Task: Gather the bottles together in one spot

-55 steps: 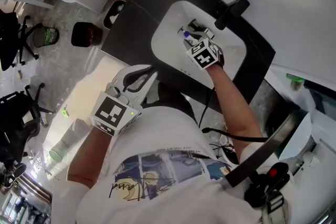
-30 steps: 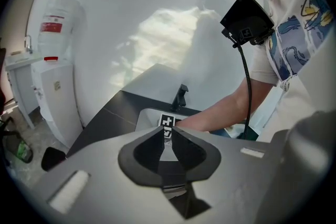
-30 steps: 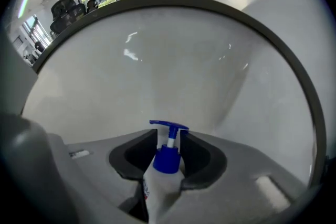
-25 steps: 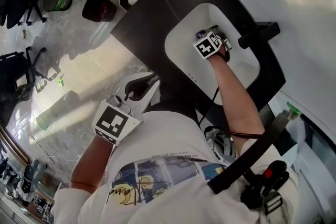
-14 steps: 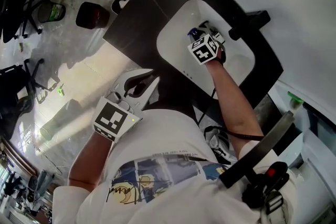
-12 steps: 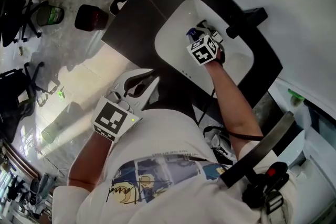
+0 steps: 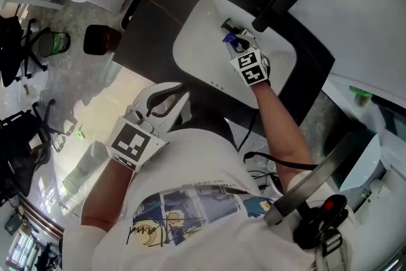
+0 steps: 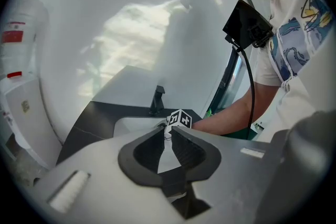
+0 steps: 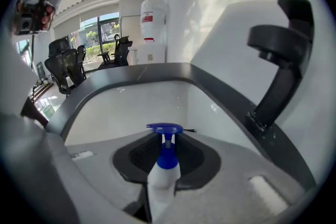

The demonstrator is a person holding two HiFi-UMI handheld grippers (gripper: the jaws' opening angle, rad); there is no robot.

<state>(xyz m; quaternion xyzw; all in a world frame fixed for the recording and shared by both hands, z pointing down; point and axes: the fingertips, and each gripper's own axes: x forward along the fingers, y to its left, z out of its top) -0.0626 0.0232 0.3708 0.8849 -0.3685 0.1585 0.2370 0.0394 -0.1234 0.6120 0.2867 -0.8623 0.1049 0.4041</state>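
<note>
Your right tool (image 7: 237,44) is clenched on the white bottle (image 9: 161,178) with the blue pump, above the sink (image 7: 196,41) in the dark surface (image 7: 152,35). The black faucet (image 7: 274,6) stands just beside it. Your left tool (image 8: 167,132) is closed on nothing, near your body.

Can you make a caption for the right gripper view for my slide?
The right gripper holds a white bottle with a blue pump top over the sink, near the black faucet.
</note>
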